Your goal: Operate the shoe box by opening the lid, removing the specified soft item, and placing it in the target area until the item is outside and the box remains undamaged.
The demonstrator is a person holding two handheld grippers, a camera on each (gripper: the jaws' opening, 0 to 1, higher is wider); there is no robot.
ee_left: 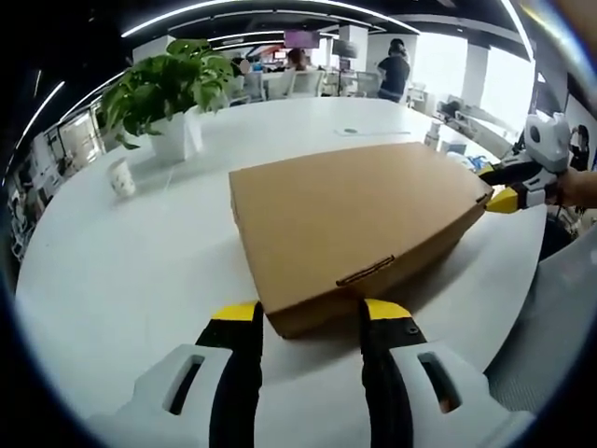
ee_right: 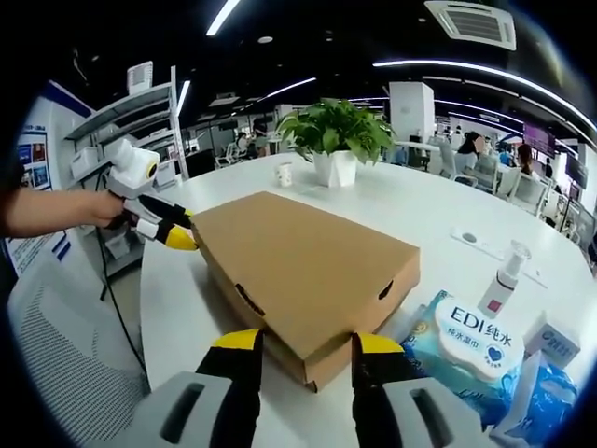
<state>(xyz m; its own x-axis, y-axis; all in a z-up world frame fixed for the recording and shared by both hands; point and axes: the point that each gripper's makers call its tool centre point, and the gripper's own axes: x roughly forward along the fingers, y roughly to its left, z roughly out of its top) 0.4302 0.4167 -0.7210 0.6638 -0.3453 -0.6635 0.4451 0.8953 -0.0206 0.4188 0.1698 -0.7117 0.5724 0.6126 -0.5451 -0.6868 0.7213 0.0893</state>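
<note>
The shoe box [ee_left: 354, 224] lies shut, lid down, on the white tabletop [ee_left: 121, 271], one corner near the tabletop's edge. The left hand-held gripper [ee_left: 311, 313] is spread wide at one corner of the box; the right hand-held gripper [ee_right: 300, 343] is spread at the opposite corner. The soft item is presumably inside. Risk: prying at a corner could tear or crease the cardboard, or slide the box off the edge

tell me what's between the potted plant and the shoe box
Bare white table between the potted plant and the shoe box, in the left gripper view.
</note>
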